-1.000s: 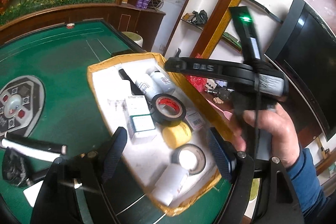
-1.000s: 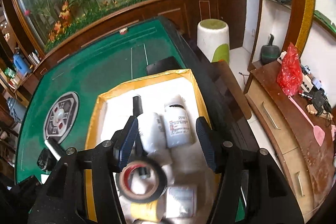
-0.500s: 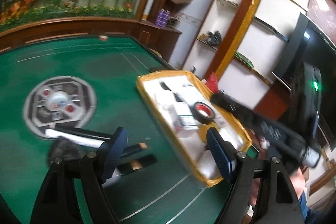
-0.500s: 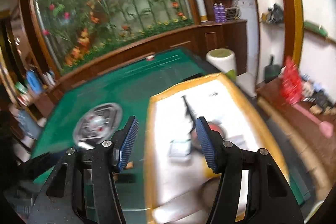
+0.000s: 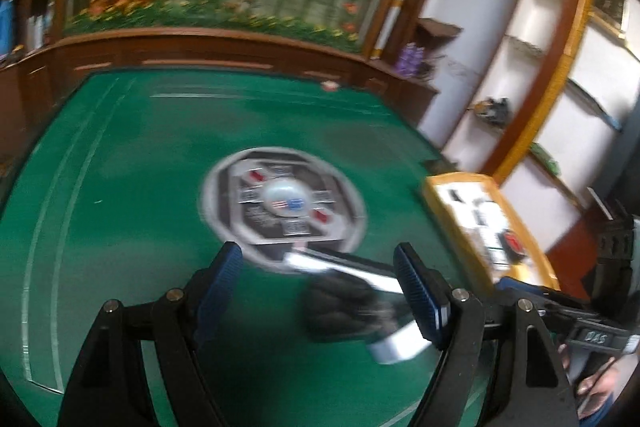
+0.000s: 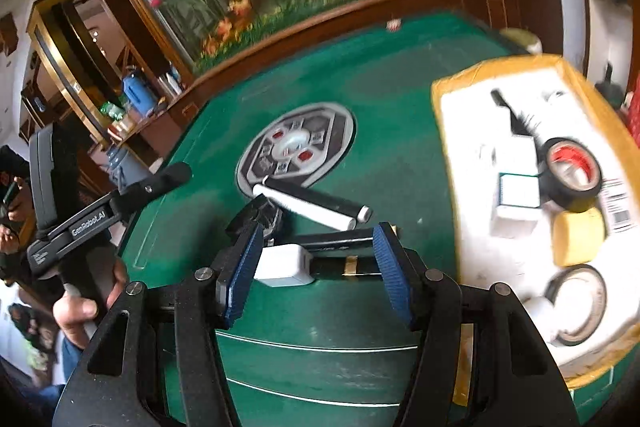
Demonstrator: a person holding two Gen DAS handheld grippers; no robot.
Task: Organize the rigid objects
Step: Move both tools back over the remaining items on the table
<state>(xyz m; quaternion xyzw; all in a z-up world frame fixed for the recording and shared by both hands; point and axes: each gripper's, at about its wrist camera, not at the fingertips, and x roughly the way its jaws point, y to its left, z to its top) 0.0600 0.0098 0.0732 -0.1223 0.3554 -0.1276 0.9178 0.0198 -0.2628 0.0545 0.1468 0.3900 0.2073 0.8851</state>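
Note:
Loose items lie on the green table in front of the round centre panel (image 6: 296, 143): a black-and-white tube (image 6: 312, 205), a crumpled black thing (image 6: 258, 217), a white block (image 6: 282, 263) and two dark sticks (image 6: 340, 241). My right gripper (image 6: 318, 267) hovers open just short of them, the white block showing between its fingers, untouched. My left gripper (image 5: 320, 287) is open too, above the tube (image 5: 344, 263) and the black thing (image 5: 344, 307); this view is blurred. A yellow-rimmed tray (image 6: 448, 131) at the right holds tape rolls (image 6: 572, 171), a white box (image 6: 516, 187) and a yellow roll (image 6: 578, 237).
The tray (image 5: 440, 187) shows at the right of the left wrist view, with the other hand-held gripper (image 5: 592, 331) beyond it. A hand (image 6: 80, 303) holds the left tool at the left of the right wrist view. Wooden rails and shelves surround the table.
Both grippers have swung left, away from over the tray, to the loose items on the green felt. Neither gripper's jaw width has changed.

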